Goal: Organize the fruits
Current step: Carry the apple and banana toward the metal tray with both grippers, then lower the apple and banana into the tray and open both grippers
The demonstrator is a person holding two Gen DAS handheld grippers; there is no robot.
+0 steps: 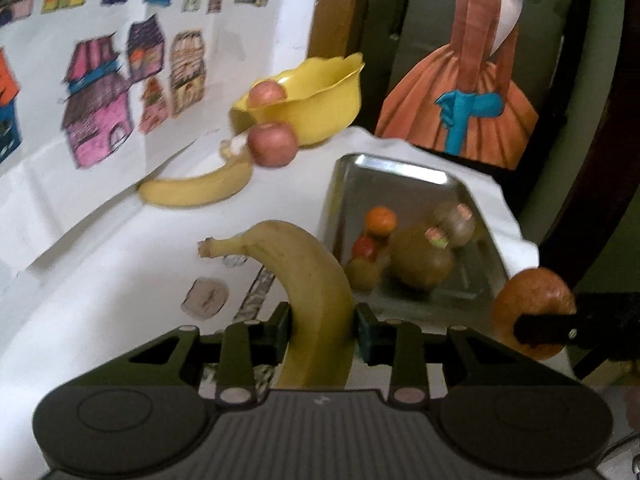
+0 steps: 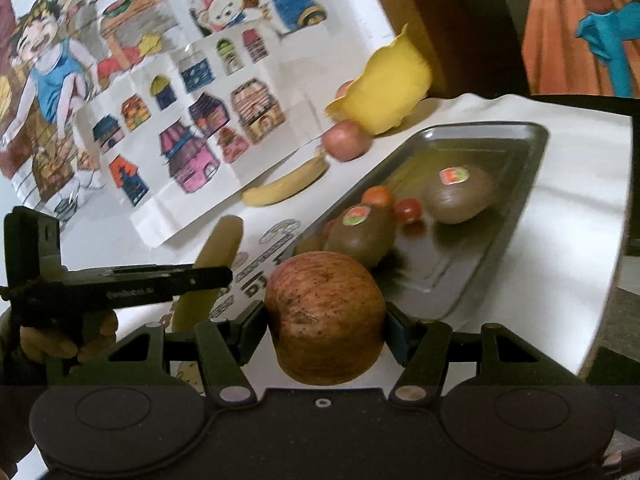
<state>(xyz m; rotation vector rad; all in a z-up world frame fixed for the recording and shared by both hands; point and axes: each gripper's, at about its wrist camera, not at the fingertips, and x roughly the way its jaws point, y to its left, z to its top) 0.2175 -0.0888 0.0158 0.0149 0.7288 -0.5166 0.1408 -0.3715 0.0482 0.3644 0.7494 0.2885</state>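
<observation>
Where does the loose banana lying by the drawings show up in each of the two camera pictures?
Left wrist view: the loose banana lies left of centre, above the banana held in the left gripper.
Right wrist view: it lies near the middle, left of the metal tray.
Shared landmark: the yellow bowl, with an apple between bowl and banana.
</observation>
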